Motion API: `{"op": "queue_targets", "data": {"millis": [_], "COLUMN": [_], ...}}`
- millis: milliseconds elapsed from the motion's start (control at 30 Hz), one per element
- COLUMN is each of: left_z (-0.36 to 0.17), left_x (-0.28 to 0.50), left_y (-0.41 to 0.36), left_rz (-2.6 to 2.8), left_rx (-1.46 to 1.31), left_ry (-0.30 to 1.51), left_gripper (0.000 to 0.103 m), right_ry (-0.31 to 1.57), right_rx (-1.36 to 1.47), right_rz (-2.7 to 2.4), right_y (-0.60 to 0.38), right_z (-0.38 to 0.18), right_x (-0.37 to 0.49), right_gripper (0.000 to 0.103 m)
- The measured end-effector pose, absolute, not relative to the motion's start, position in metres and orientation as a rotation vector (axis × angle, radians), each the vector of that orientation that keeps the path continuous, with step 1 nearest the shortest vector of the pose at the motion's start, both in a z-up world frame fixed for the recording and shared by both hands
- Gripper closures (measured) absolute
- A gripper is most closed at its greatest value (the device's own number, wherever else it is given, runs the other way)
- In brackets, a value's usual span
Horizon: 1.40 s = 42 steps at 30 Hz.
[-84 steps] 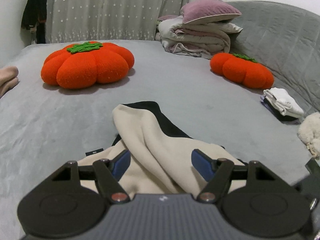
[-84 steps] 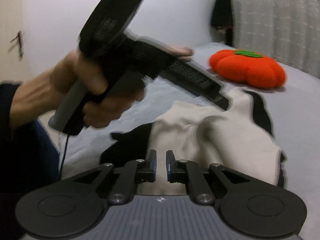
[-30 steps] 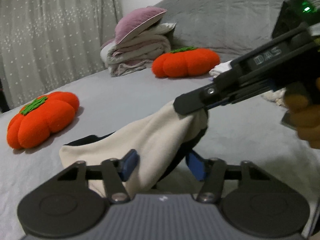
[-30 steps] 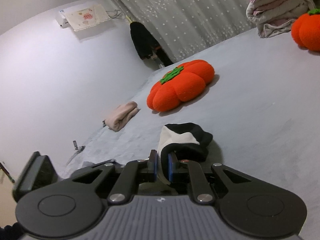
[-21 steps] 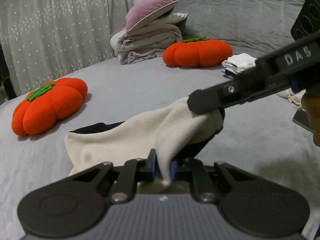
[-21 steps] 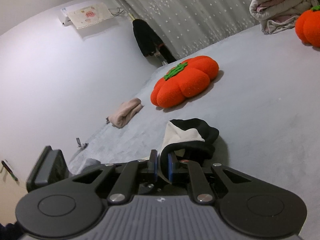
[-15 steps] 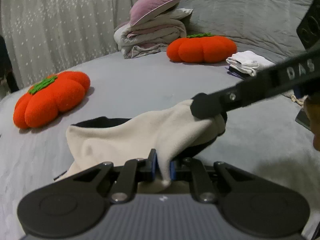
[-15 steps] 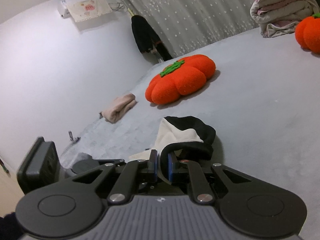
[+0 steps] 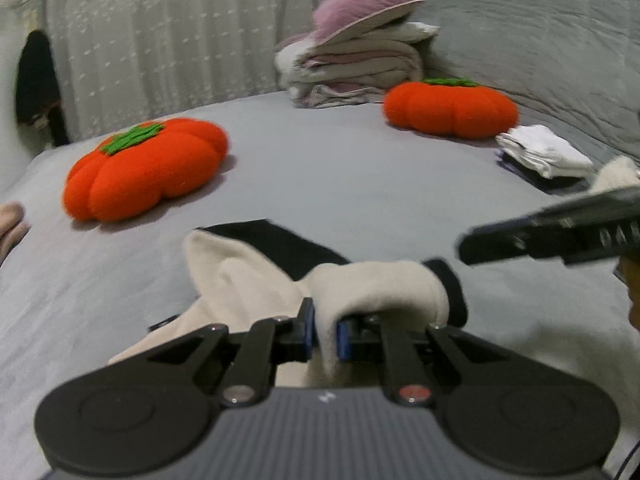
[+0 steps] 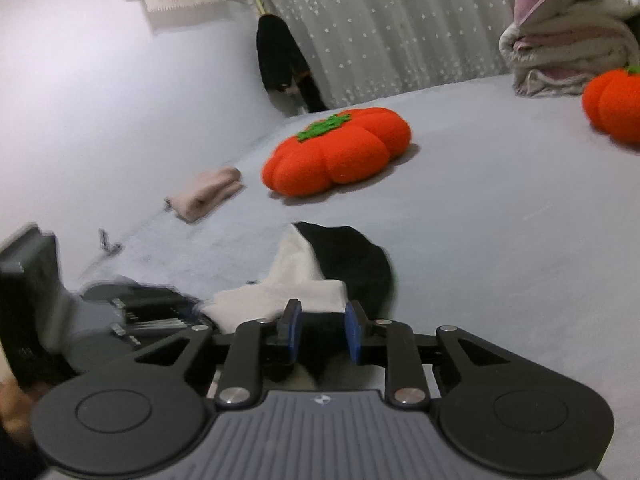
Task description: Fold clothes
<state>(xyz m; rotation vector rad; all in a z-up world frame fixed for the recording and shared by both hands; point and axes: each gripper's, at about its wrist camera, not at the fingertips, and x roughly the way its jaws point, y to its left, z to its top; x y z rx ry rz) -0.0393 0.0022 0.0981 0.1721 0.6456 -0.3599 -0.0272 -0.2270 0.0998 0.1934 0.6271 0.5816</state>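
cream-and-black garment point(image 9: 360, 280): bed point(image 9: 360, 184), 6 o'clock. left tool point(image 9: 325, 330): clamped on cream fold. right tool point(image 10: 320, 334): jaws just opening, pads clear. advice: carry fold flat, keep edges aligned.

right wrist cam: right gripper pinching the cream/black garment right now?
No. The right gripper has its blue pads spread apart, clear of the cream and black garment that lies between and beyond them.

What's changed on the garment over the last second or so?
The left gripper closed on a fold of the cream-and-black garment and holds it. The right gripper has just been opening, let its pinch go and pulled clear. The pumpkin cushions and folded piles stayed put.
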Motion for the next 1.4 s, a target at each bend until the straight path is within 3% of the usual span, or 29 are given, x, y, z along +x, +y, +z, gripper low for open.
{"op": "queue_targets", "data": {"millis": [567, 667, 1333, 1400], "left_z": [0.133, 0.135, 0.129, 0.129], "left_x": [-0.028, -0.025, -0.021, -0.019], "left_y": [0.123, 0.132, 0.155, 0.159], "left_rz": [-0.145, -0.125, -0.157, -0.149], "left_rx": [-0.053, -0.053, -0.116, -0.126], "left_ry": [0.627, 0.630, 0.652, 0.653], "left_gripper": [0.093, 0.093, 0.092, 0.092], "right_ry": [0.648, 0.650, 0.611, 0.589], "right_rx": [0.029, -0.001, -0.160, -0.187], "right_rz": [0.611, 0.616, 0.652, 0.649], "right_y": [-0.193, -0.183, -0.143, -0.136], "right_z": [0.080, 0.076, 0.063, 0.064], "right_x": [-0.024, -0.020, -0.013, -0.007], "right_gripper": [0.076, 0.069, 0.067, 0.061]}}
